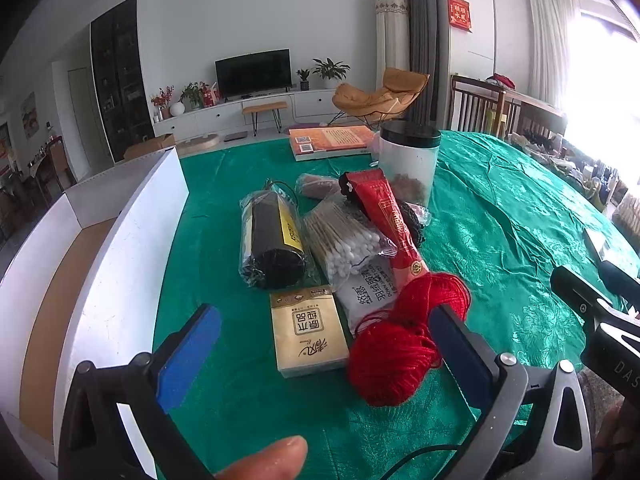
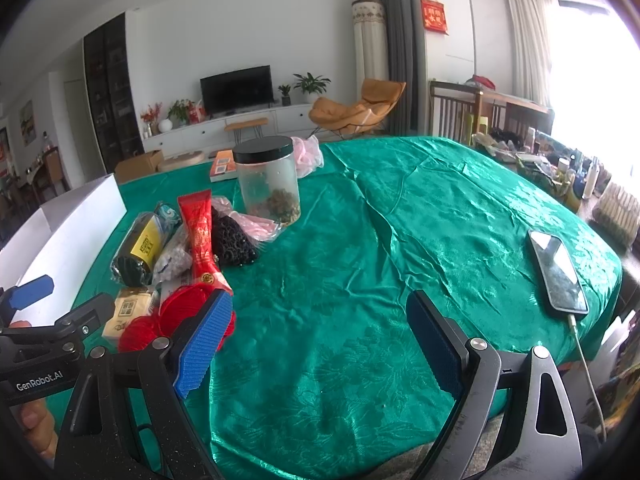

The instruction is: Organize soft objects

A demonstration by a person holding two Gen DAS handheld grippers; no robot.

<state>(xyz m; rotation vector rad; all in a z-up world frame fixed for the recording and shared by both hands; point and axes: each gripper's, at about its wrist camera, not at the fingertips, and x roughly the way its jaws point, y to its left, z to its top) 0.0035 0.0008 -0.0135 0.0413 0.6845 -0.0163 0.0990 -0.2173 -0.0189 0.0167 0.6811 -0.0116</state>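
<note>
The red yarn ball (image 1: pixel 404 340) lies on the green-clothed table (image 1: pixel 500 240), at the near end of a cluster of soft goods. In the left wrist view it sits at 4 o'clock from the frame centre, partly behind the right pad of the left tongs (image 1: pixel 326 350). The left tongs stand wide and hold nothing. Touching the yarn at 9 o'clock is a tan tissue pack (image 1: pixel 308 330). At 12 o'clock from the yarn lie a white pouch (image 1: pixel 366 290), a red tube (image 1: pixel 386 216), a bag of cotton swabs (image 1: pixel 344 240) and a black wrapped roll (image 1: pixel 272 240). Beyond them stands a clear jar (image 1: pixel 408 164) with a black lid. A white box (image 1: pixel 120 280) stands at 9 o'clock. The right tongs (image 2: pixel 324 346) are wide and empty, over bare cloth. A phone (image 2: pixel 558 272), apparently on a cable, lies at 3 o'clock.
</note>
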